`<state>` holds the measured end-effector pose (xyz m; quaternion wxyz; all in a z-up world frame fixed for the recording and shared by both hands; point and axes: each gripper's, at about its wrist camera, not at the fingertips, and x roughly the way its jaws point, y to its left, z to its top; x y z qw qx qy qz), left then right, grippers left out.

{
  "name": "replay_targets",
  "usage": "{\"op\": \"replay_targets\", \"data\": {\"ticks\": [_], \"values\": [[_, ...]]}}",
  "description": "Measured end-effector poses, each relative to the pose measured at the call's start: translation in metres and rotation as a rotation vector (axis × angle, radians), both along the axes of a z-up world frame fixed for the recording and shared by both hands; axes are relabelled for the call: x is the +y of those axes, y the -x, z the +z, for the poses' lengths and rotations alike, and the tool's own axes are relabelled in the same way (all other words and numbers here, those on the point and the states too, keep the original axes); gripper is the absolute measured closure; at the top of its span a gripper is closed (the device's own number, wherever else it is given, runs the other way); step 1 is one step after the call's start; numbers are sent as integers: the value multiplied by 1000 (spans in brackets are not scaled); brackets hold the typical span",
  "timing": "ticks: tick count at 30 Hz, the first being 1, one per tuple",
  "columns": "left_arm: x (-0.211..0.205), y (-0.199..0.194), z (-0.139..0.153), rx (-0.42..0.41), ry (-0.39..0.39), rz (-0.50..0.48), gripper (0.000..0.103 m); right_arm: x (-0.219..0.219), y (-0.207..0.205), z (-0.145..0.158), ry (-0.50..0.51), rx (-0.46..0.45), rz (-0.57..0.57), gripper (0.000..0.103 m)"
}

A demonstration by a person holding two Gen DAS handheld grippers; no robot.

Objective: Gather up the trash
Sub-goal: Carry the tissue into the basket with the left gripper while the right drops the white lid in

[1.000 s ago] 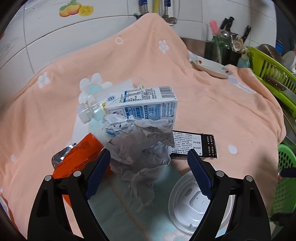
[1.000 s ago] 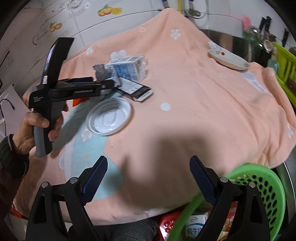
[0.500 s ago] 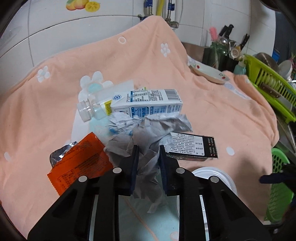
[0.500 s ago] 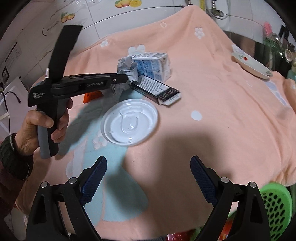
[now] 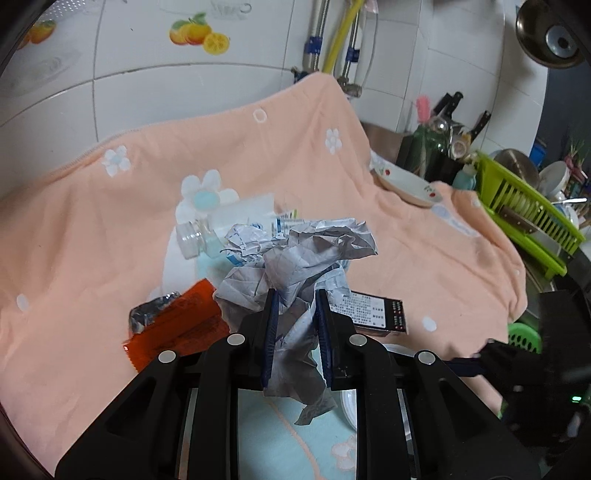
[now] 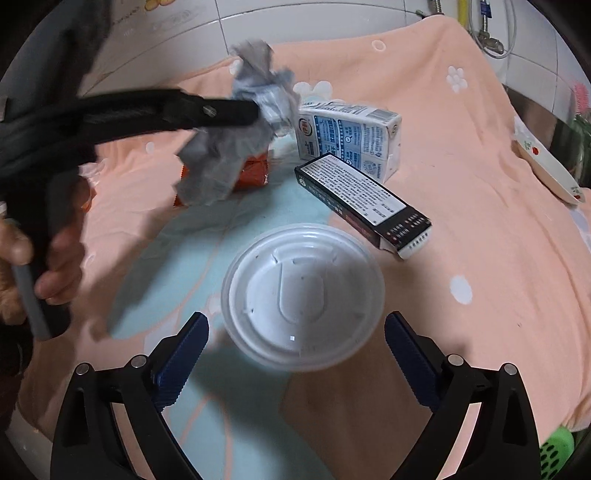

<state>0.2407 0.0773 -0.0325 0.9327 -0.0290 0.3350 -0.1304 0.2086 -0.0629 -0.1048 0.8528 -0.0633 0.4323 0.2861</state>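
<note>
My left gripper [image 5: 295, 328] is shut on a crumpled grey paper [image 5: 299, 258] and holds it above the peach cloth; it also shows in the right wrist view [image 6: 229, 162]. My right gripper [image 6: 295, 354] is open, just in front of a white plastic lid [image 6: 301, 295]. A blue-and-white milk carton [image 6: 351, 136], a black box [image 6: 364, 201] and an orange wrapper [image 5: 177, 328] lie on the cloth. A clear bottle [image 5: 195, 240] lies behind the paper.
A white dish [image 5: 406, 182] rests at the cloth's far right. A green dish rack [image 5: 524, 218] and a utensil holder [image 5: 432, 155] stand beyond it. A green basket [image 6: 557, 452] sits below the cloth's right edge. Tiled wall with pipes [image 5: 332, 33] is behind.
My left gripper closed on the crumpled paper and lifted it off the cloth. My right gripper moved forward and left, up to the white lid, still open.
</note>
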Motion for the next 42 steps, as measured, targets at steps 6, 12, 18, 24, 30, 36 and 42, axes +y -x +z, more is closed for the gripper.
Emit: {"op": "replay_targets", "data": {"ticks": [6, 12, 18, 24, 30, 36, 42], "values": [[8, 7, 6, 0, 36, 2, 84, 15, -12, -7, 41, -3, 2, 9], [9, 13, 5, 7, 38, -1, 83, 15, -19, -11, 40, 1, -24, 12], [5, 23, 8, 0, 45, -14, 83, 1, -6, -5, 3, 2, -45, 14], [-8, 45, 14, -12, 47, -43, 83, -23, 19, 9, -34, -20, -73, 14], [-27, 69, 21, -31, 65, -85, 83, -58, 48, 23, -54, -43, -129, 14], [-58, 91, 23, -34, 89, -157, 83, -101, 81, 29, -60, -62, -198, 14], [-95, 113, 24, -38, 113, -245, 83, -158, 108, 29, -39, -66, -306, 14]]}}
